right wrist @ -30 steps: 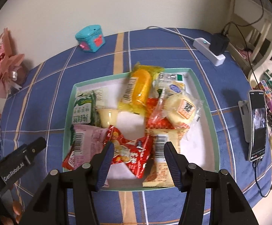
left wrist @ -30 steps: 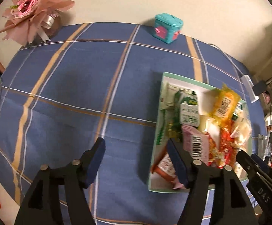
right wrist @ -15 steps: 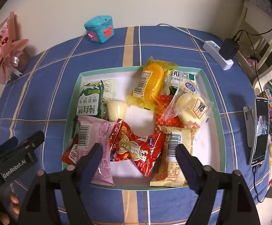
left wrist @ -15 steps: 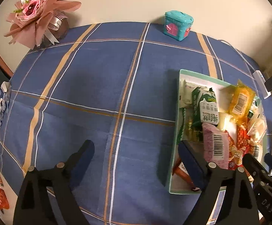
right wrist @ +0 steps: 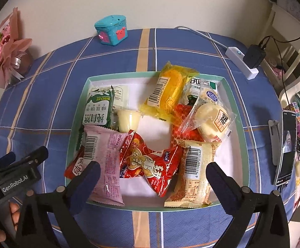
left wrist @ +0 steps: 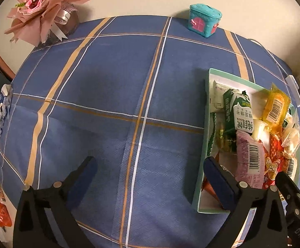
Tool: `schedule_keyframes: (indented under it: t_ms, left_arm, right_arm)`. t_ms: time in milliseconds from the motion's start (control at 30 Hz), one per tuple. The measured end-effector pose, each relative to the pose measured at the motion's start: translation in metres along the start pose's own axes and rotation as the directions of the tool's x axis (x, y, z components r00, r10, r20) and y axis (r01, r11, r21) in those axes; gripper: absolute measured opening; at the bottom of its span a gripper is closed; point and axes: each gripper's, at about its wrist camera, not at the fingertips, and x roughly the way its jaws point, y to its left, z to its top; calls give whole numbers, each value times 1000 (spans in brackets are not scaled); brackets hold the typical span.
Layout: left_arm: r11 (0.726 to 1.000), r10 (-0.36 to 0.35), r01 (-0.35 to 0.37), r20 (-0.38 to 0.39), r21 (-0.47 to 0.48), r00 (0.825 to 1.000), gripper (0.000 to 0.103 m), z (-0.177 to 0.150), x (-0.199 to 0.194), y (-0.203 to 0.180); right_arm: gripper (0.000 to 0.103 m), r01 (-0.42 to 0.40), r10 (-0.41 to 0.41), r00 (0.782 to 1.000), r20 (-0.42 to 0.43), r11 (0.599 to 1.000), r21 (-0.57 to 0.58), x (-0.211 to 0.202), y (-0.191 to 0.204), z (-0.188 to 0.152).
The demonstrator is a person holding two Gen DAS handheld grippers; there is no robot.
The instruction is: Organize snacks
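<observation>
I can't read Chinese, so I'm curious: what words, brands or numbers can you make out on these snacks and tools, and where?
"GenRobot.AI": left gripper body.
"BISCUIT": green packet, above Chinese characters.
"Kong": label on the clear bun wrapper; uncertain.
"hico": red packet, beside large Chinese characters.
"6 911988 013460": barcode on the beige packet; digits uncertain.
Pink packet and yellow packet: barcode digits too blurred.
Right gripper: no text.

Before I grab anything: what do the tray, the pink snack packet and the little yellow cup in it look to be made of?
Tray: likely cardboard or thin board, matte white inside with a mint rim and straight folded-looking walls.
Pink snack packet: thin plastic film, slightly glossy, crinkled, with crimped ends and a printed barcode.
Yellow cup: apparently translucent moulded plastic with a sealed top; probably a jelly or pudding cup.
</observation>
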Motion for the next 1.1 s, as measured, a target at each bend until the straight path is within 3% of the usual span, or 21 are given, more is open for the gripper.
schedule_keyframes:
  t_ms: [500, 800, 1100]
  left_arm:
    - [996, 80, -81, 29, 26, 996, 102, -24, -14, 11]
    - [996, 91, -91, 22, -9, 996, 102, -51, -30, 24]
    - [998, 52, -51, 43, -32, 998, 102, -68, -43, 31]
  right_arm:
    - [103, -9, 9, 1000, 5, 1000, 10, -11, 4, -22]
    - [103, -23, 22, 1000, 18, 1000, 14, -24, 4, -57]
    - [103, -27, 27, 999, 37, 999, 19, -35, 1, -83]
